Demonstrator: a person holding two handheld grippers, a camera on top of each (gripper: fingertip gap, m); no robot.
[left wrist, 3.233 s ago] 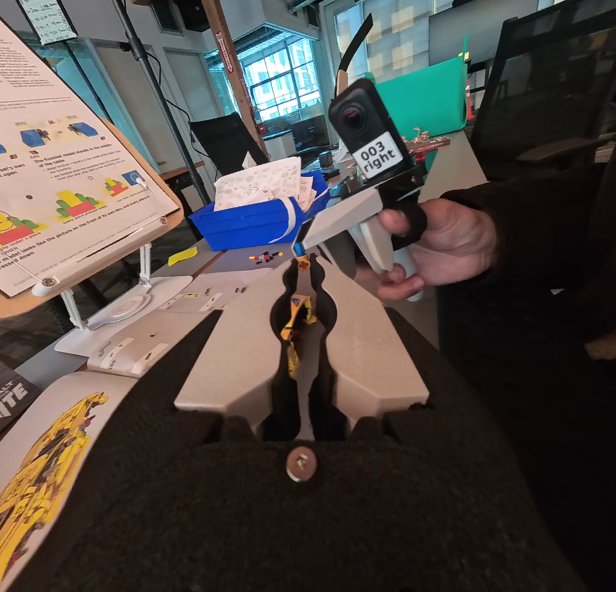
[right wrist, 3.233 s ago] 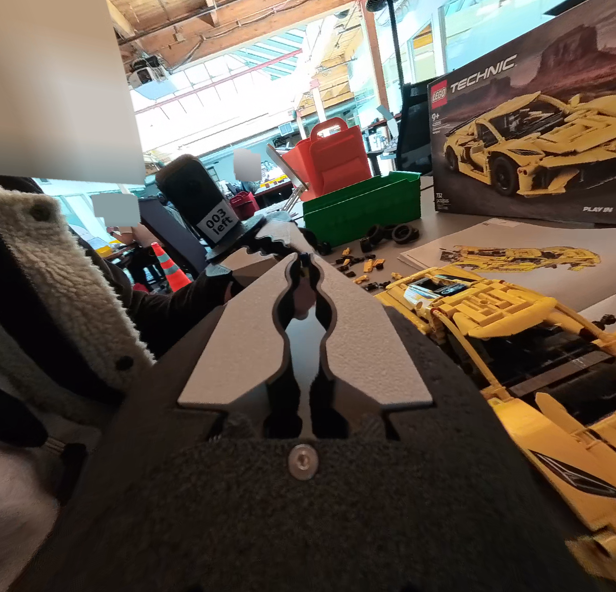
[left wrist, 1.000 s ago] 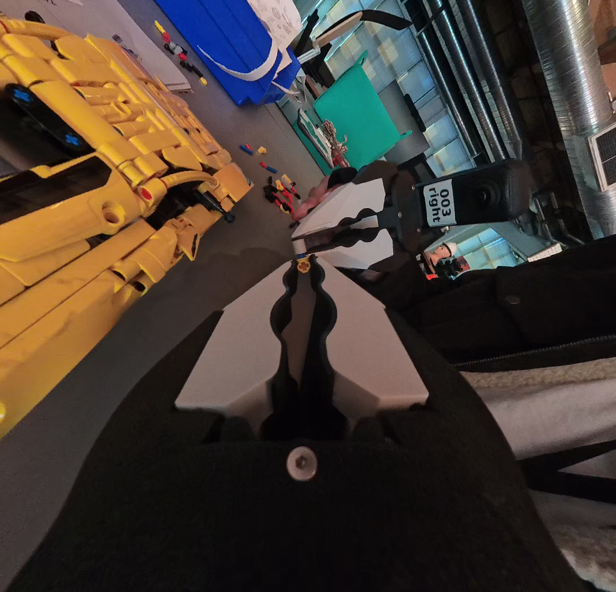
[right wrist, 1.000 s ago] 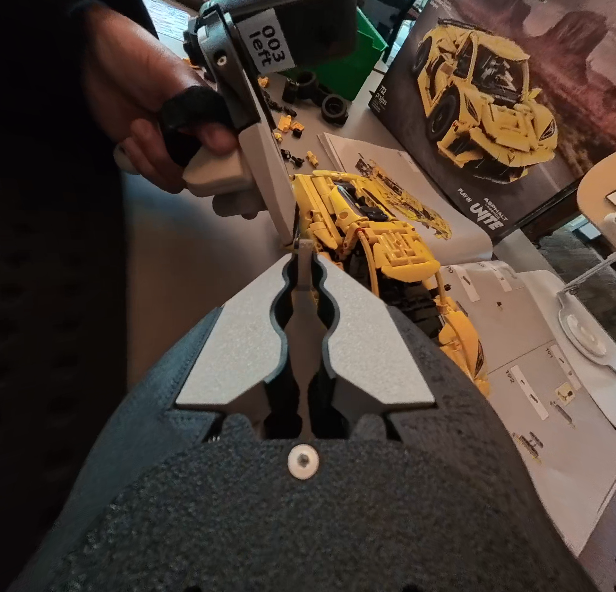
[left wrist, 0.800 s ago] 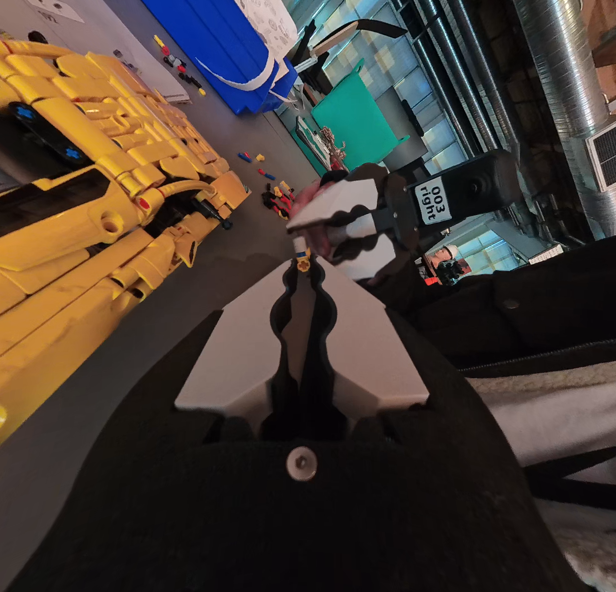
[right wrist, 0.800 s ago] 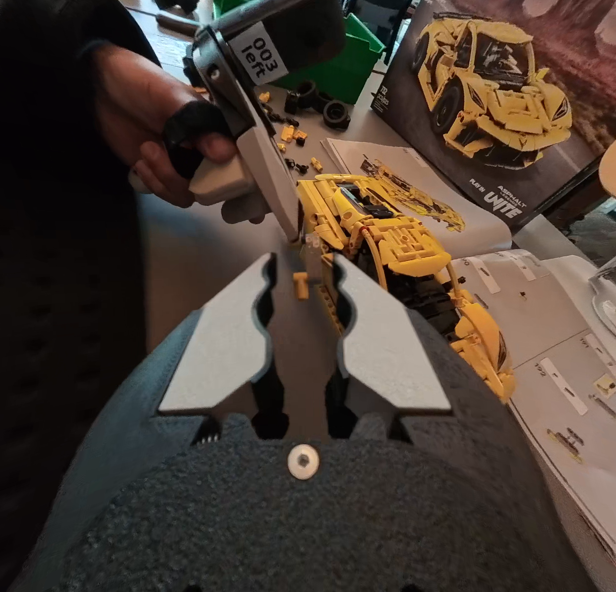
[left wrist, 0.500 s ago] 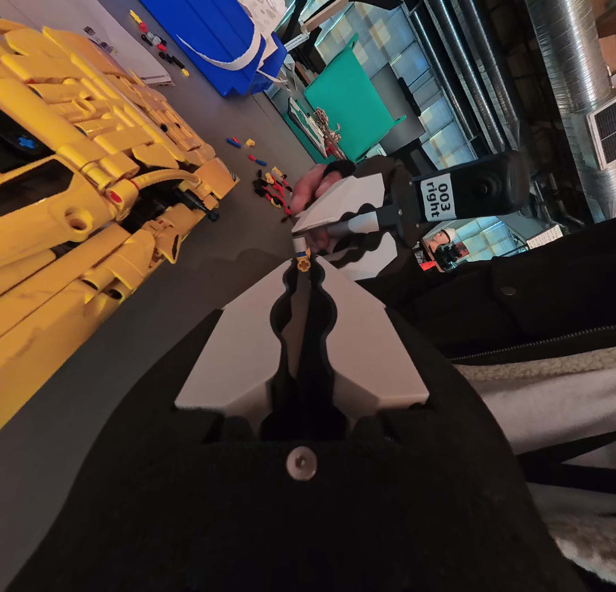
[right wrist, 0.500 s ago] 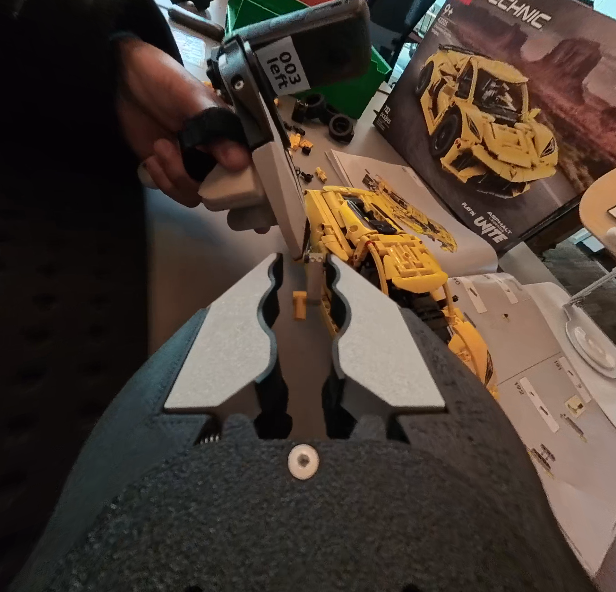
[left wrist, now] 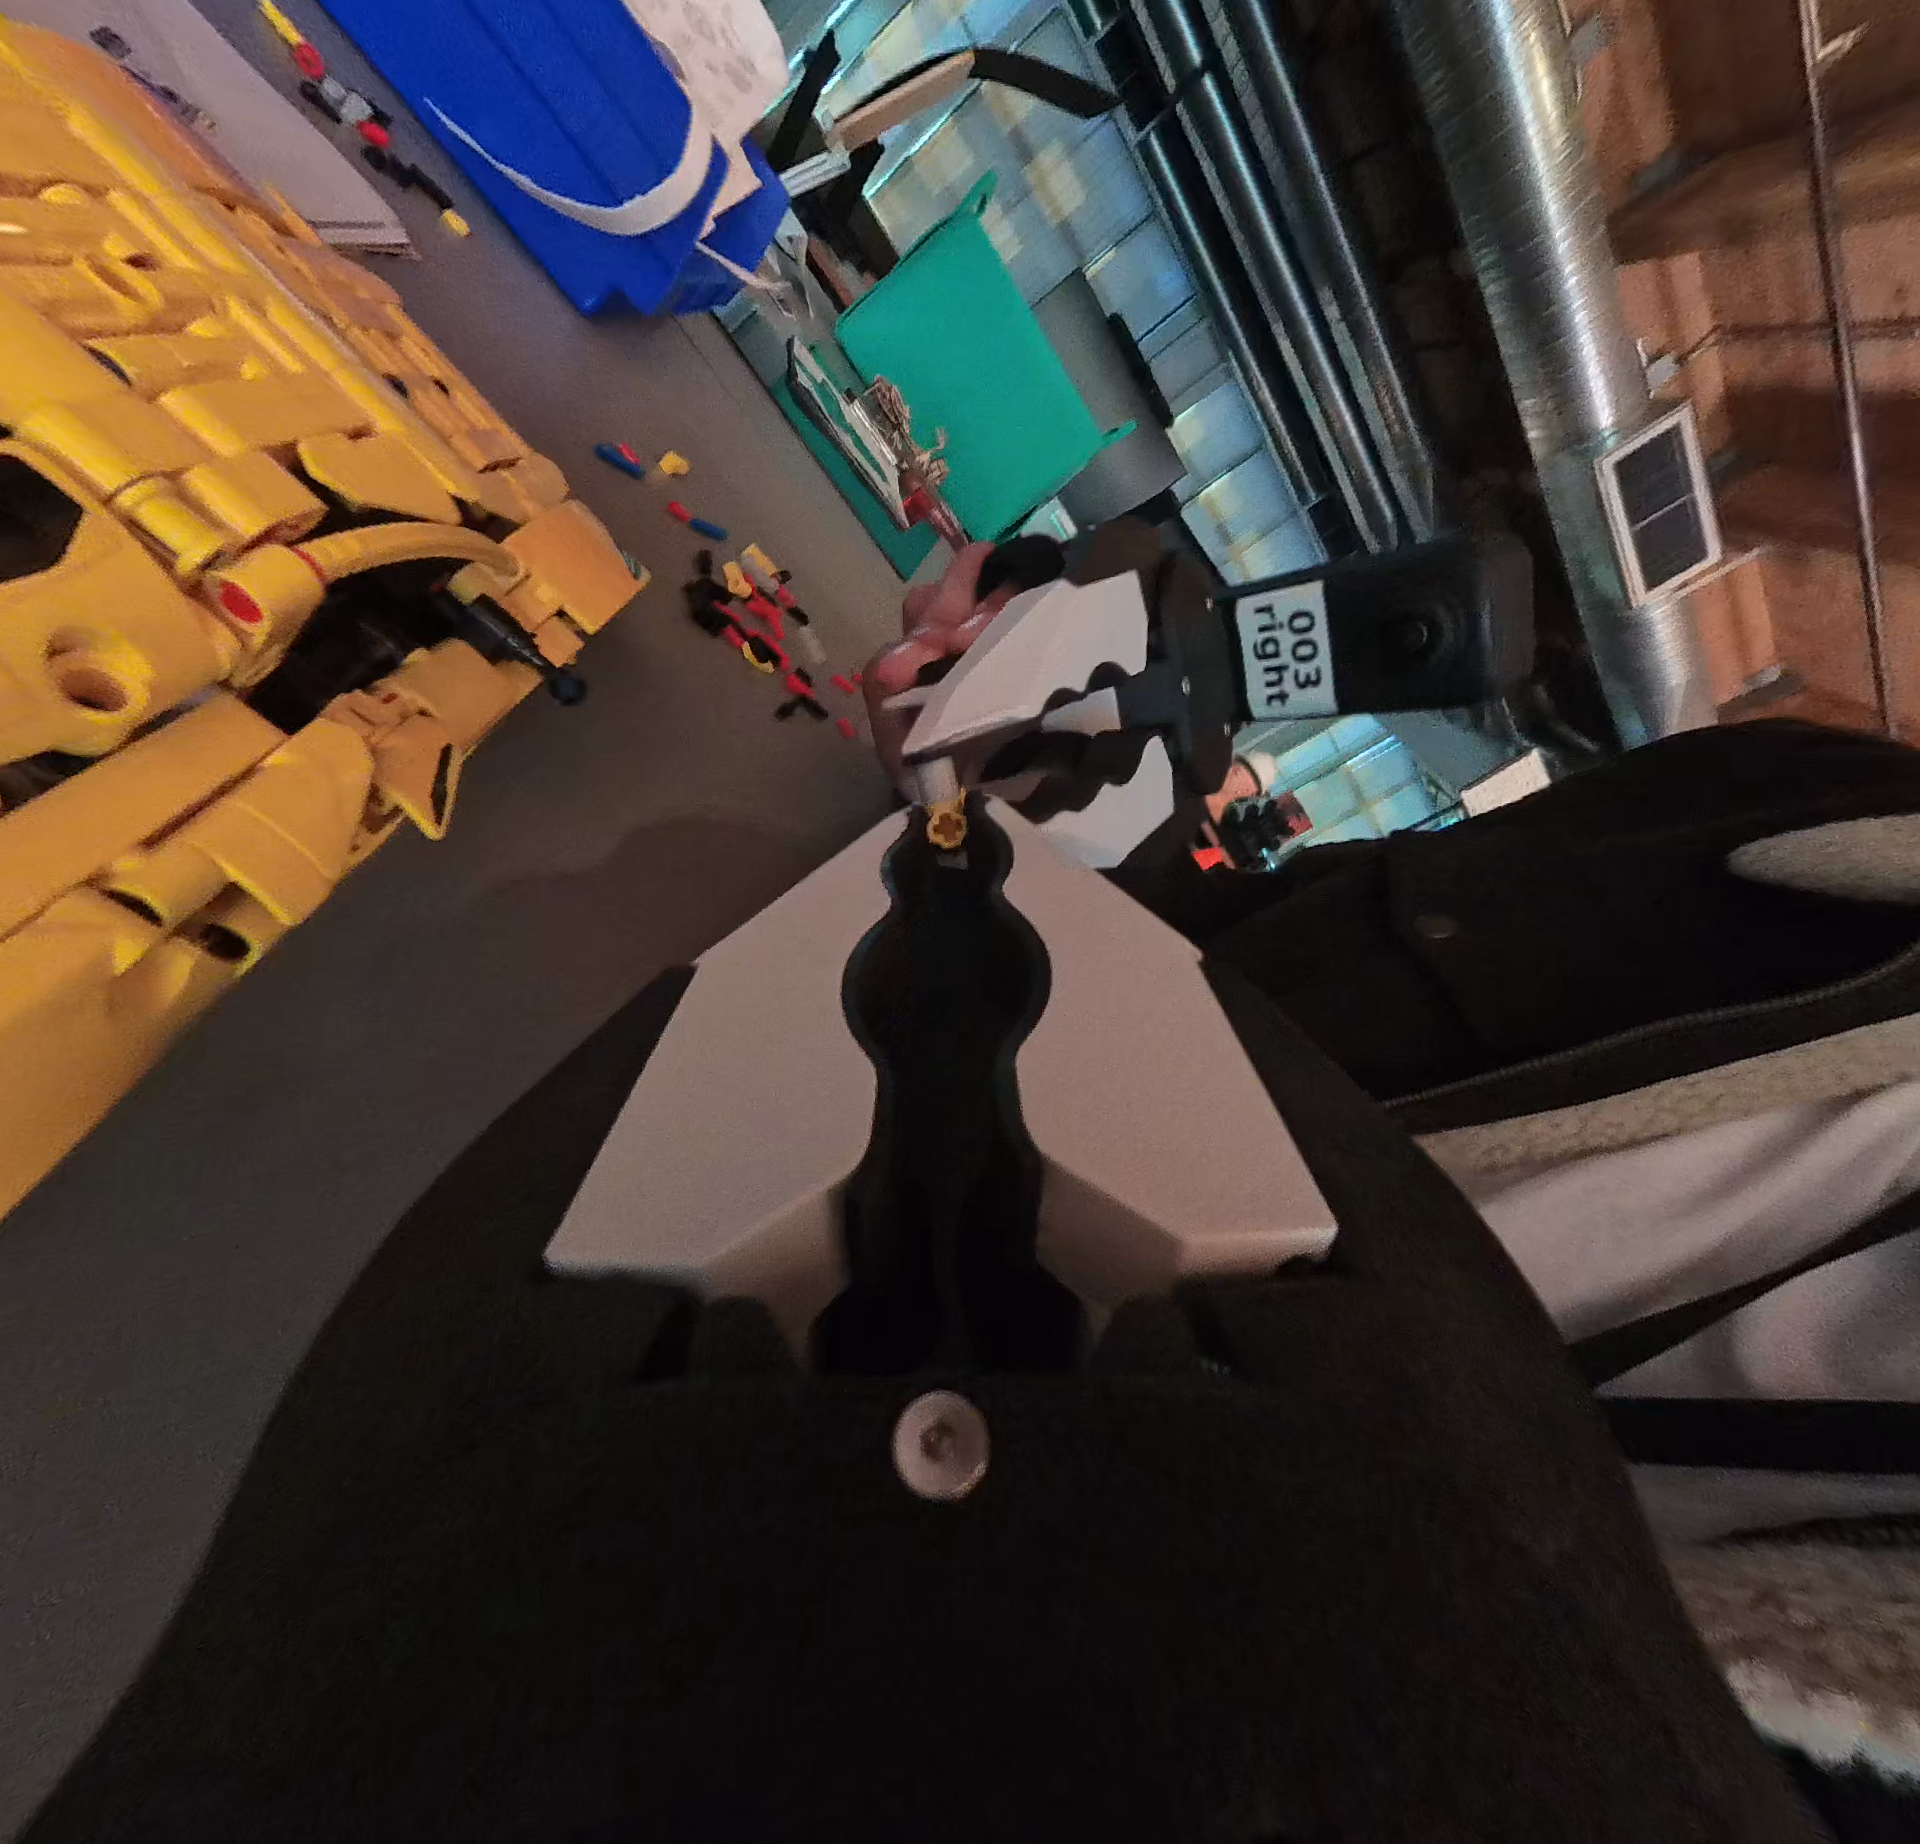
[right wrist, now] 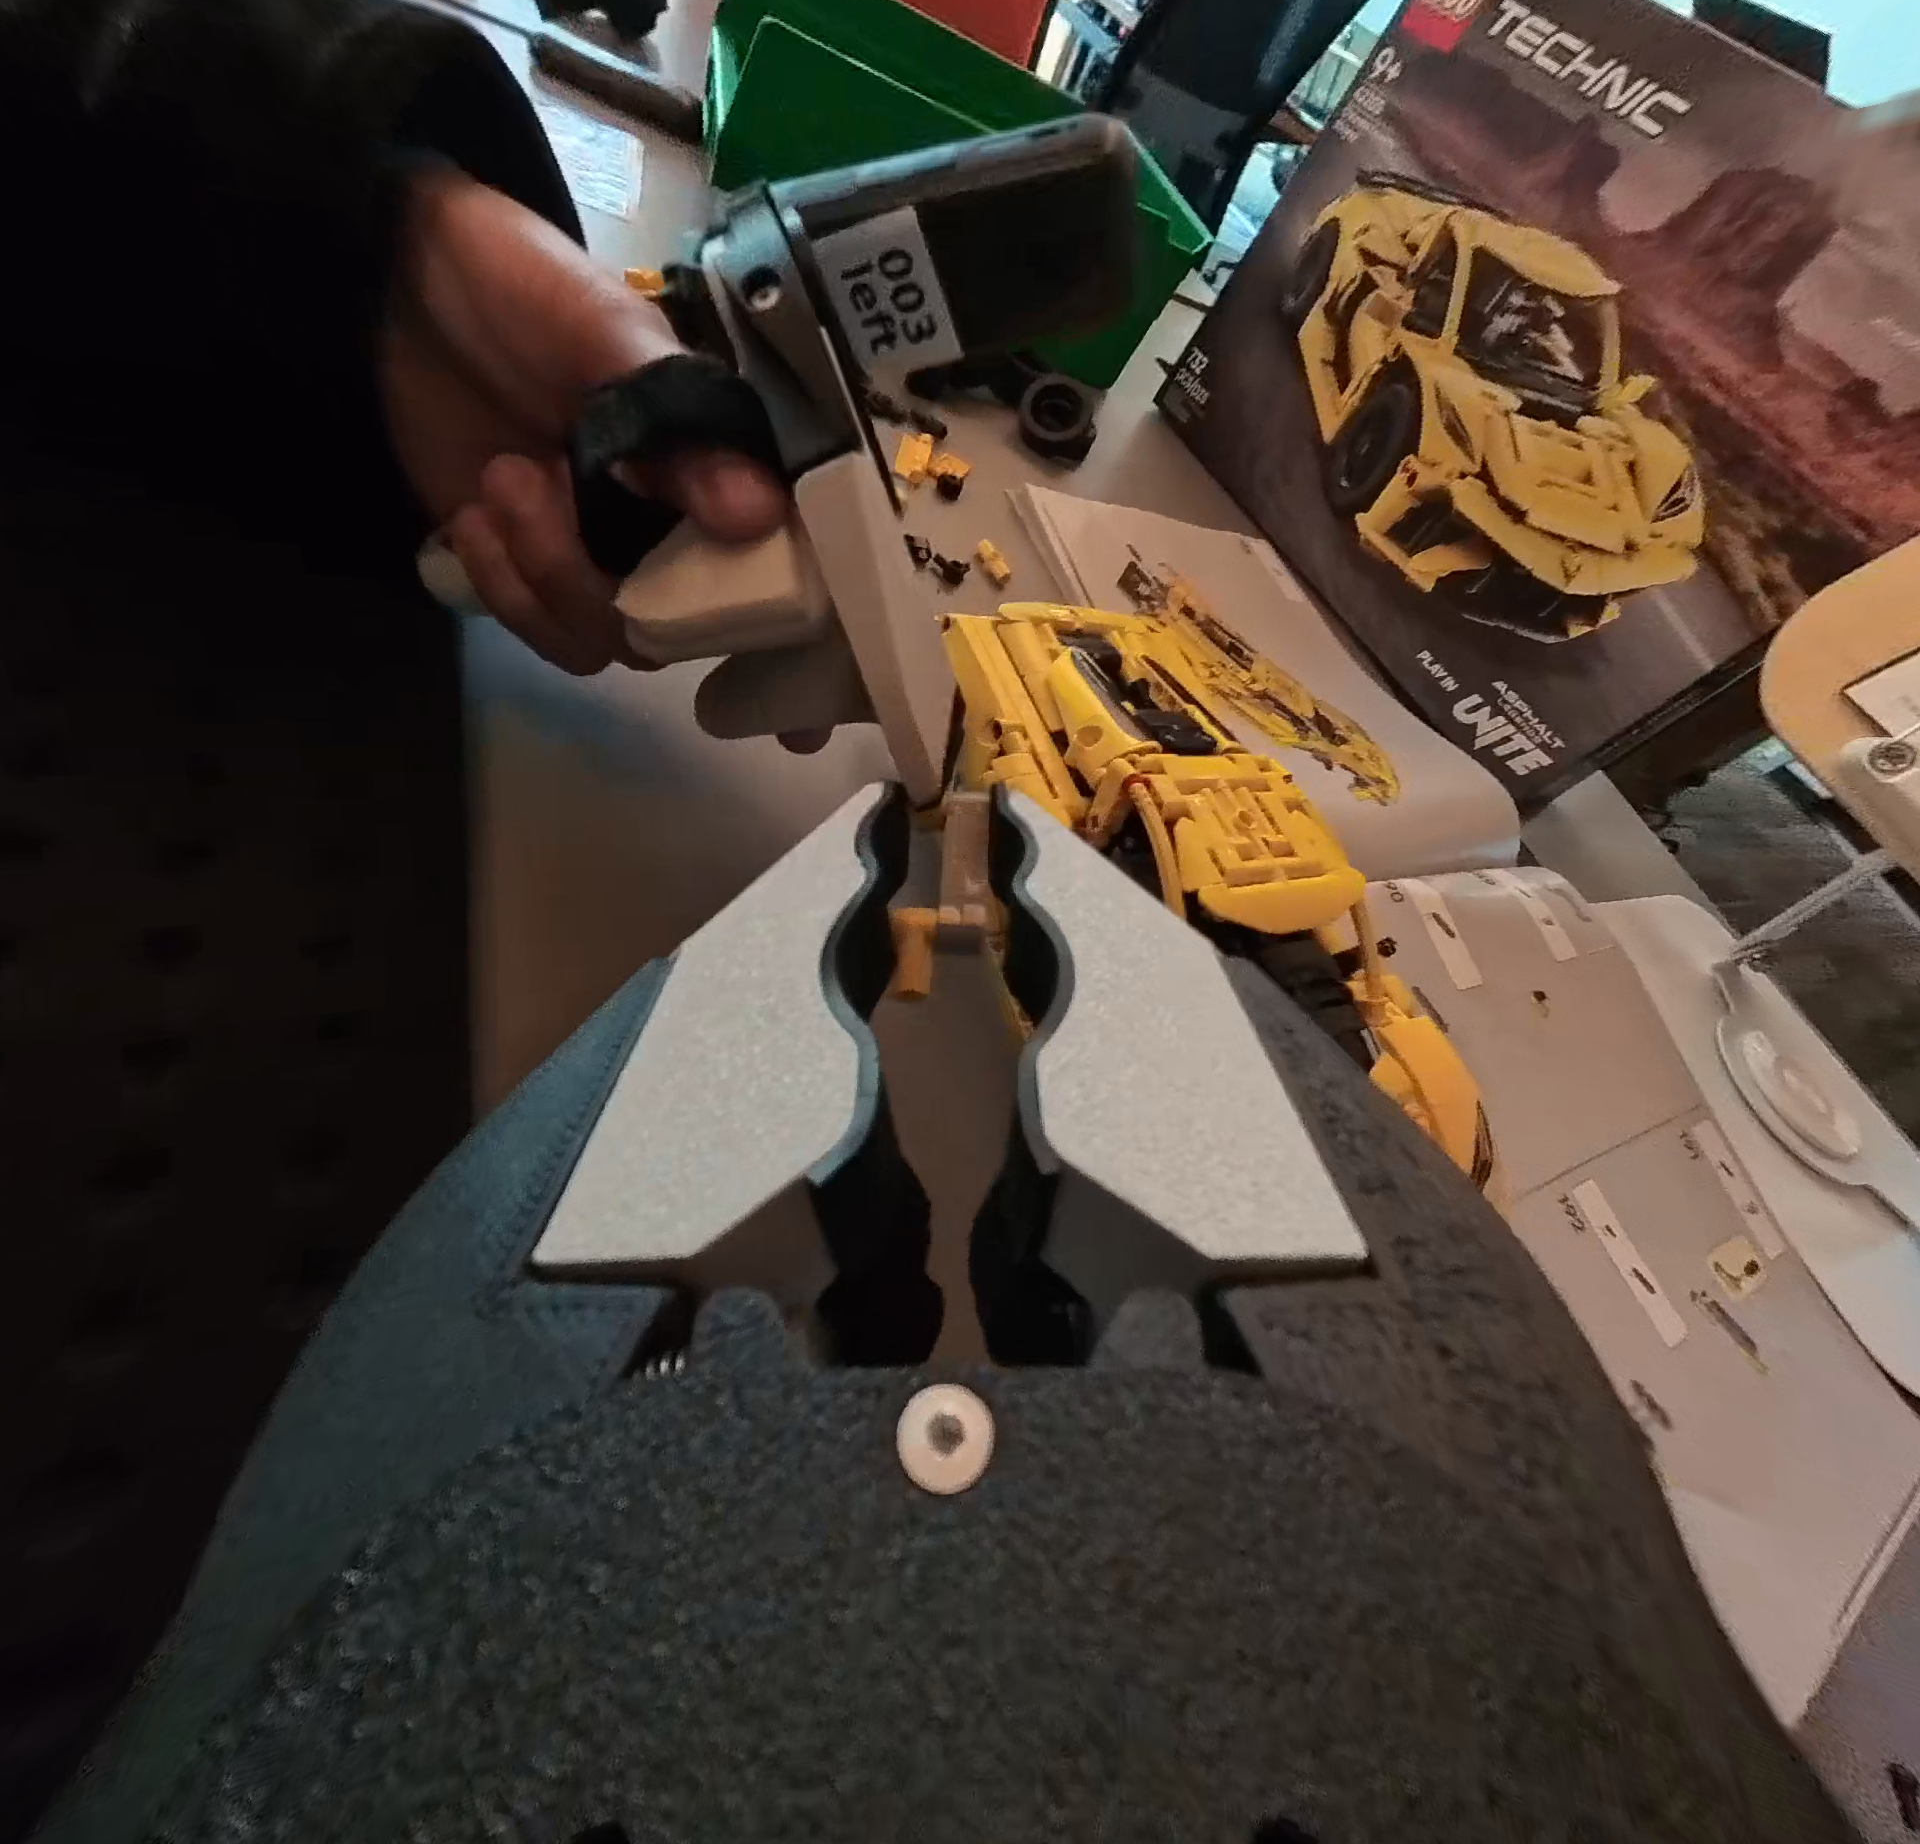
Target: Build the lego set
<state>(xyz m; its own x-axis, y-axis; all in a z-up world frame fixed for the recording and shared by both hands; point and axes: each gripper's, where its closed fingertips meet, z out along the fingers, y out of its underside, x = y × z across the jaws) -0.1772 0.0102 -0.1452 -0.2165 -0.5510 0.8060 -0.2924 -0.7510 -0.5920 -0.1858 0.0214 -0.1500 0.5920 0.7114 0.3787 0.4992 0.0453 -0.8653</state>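
Right wrist view: right tool (right wrist: pixel 948 826) nips a grey pin (right wrist: pixel 961 885) bearing a yellow connector (right wrist: pixel 912 947); left tool (left wrist: pixel 943 826) clamps its far end. Light, rigid, slippery: grip the shaft squarely.

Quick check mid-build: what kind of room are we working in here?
Probably an open, loft-style office or lab workspace, not a home. Exposed metal ducts run along the ceiling by brick walls, parts bins (blue, green) sit on a grey worktable, and an office chair stands behind.
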